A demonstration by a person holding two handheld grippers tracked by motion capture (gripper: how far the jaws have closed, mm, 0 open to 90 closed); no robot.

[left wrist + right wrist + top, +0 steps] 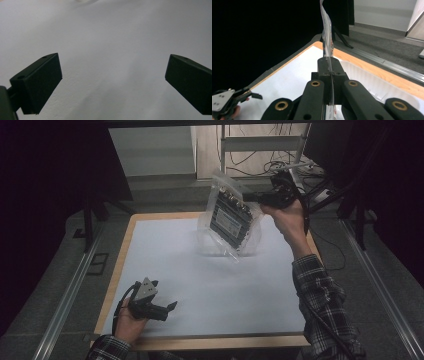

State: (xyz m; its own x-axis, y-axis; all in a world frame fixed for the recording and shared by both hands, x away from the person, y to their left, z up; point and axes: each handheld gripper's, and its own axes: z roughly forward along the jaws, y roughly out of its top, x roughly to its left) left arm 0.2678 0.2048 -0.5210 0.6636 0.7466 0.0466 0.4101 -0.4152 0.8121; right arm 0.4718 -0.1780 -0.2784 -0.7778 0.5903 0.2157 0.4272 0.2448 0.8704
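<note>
1. A clear plastic zip bag (231, 215) holding a dark rectangular electronic unit with brass connectors (231, 217) is held up in the air above the far middle of the white-covered tabletop (210, 285), tilted, with its lower corner hanging low over the surface.
2. The bag's edge is pinched between the right tongs (264, 197), whose jaws are pressed together on the thin film; in the right gripper view the film (327, 37) is seen rising edge-on from the closed jaws.
3. A shallow translucent tray (372, 82) is seen below the right tongs in that view.
4. The left tongs (172, 307) are rested near the front left of the tabletop, spread wide and holding nothing; bare white surface is seen between the jaws.
5. The step in hand is judged to be carrying or repositioning the bagged unit. The grip is taken on film alone, so the heavy contents are likely to swing; slow, level motion is advised.
6. The bag's lower end could be steadied by the left tongs before it is set down.
</note>
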